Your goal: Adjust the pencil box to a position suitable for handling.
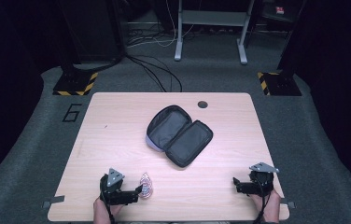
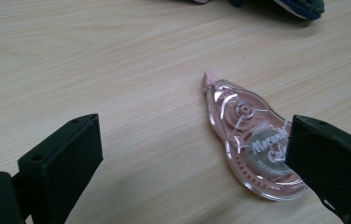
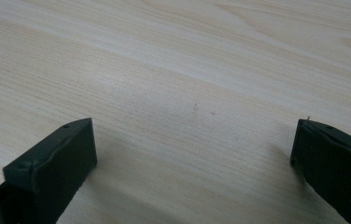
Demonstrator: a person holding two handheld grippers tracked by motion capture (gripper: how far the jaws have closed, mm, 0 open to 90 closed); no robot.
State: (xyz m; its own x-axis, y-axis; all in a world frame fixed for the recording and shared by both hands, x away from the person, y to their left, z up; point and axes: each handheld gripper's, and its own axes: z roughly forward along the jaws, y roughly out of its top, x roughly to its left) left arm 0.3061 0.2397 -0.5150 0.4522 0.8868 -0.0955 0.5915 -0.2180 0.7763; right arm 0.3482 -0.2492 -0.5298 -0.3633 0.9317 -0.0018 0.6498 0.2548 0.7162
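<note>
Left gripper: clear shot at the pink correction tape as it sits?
Probably yes. The left gripper is open, and the pink correction tape lies flat on the bare table beside its right jaw, off-centre, so it likely needs a small sideways shift first.

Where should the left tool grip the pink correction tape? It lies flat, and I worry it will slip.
Grip the correction tape across its wide rounded body, not the narrow tip. It lies flat on the table, so probably come from above, one jaw on each curved edge. The left tool is open with one jaw over it.

Pink correction tape [image 2: 250,140] between wide-spread jaws
</note>
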